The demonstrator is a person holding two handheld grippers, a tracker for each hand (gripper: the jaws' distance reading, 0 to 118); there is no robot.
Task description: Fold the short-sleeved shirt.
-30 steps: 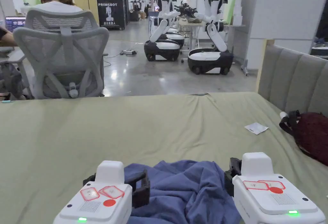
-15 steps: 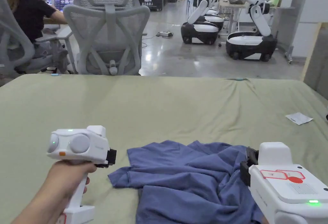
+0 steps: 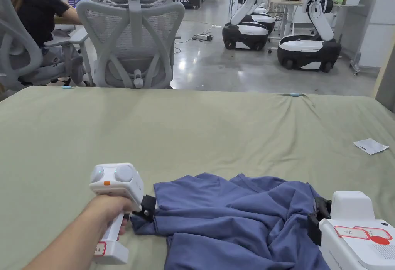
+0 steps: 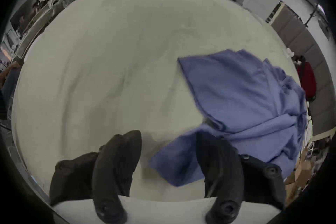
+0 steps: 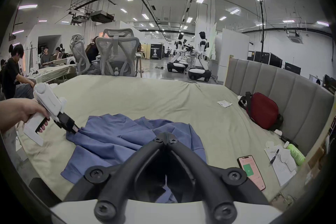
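Head view, by size. Bed sheet point(image 3: 200, 135), olive: work surface. Short-sleeved shirt point(image 3: 235, 220), blue, crumpled at the near edge, unfolded. Right gripper point(image 5: 166, 137): jaws closed tip to tip above the shirt's right side, nothing between them. Left gripper point(image 4: 169, 151): jaws wide, straddling the shirt's left corner. Step judged: spreading flat. Next: close on that corner, draw leftward.

The left gripper point(image 3: 148, 208) has swung out to the lower left of the head view, tips now at the blue shirt's point(image 3: 235, 220) left edge; the shirt lies more spread
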